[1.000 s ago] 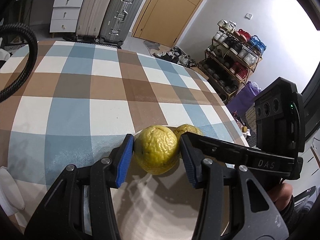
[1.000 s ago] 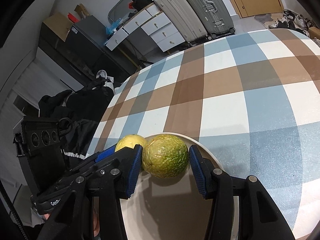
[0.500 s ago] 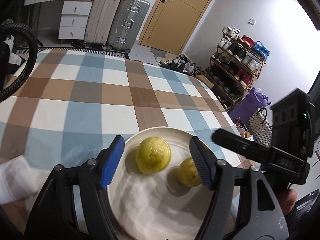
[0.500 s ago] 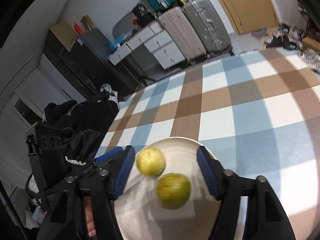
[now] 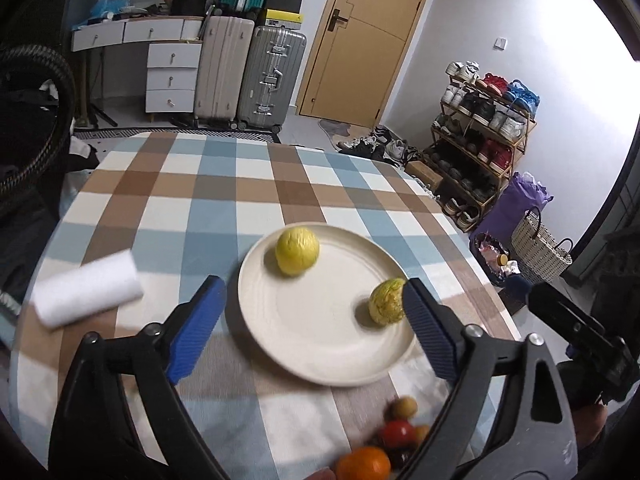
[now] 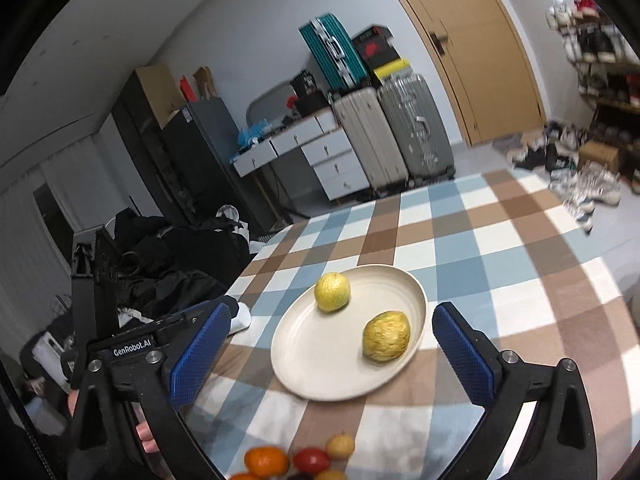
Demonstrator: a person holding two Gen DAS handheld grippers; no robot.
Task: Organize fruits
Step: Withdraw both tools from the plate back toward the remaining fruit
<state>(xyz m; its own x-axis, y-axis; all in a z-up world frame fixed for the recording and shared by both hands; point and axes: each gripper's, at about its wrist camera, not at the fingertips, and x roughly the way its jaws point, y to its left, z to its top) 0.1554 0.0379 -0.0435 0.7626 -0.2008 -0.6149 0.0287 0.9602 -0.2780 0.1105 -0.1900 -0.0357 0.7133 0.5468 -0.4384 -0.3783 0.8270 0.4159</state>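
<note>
Yellow fruits [image 5: 297, 250] [image 6: 386, 336] on plate [image 6: 320, 380]; both tongs [image 5: 316, 330] [image 6: 330, 354] spread, empty.

Fruit pile [image 6: 298, 460] blurred, cut off below.

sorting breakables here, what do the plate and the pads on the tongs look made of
Plate: cream, smooth with faint sheen and concentric ridges; looks ceramic, though melamine is possible. Pads: blue, matte, with a fine cross-hatched grip texture; likely rubber or soft plastic.

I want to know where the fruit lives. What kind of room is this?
Probably a room in someone's home: suitcases by a wooden door, a full shoe rack, and a checked tablecloth.
</note>
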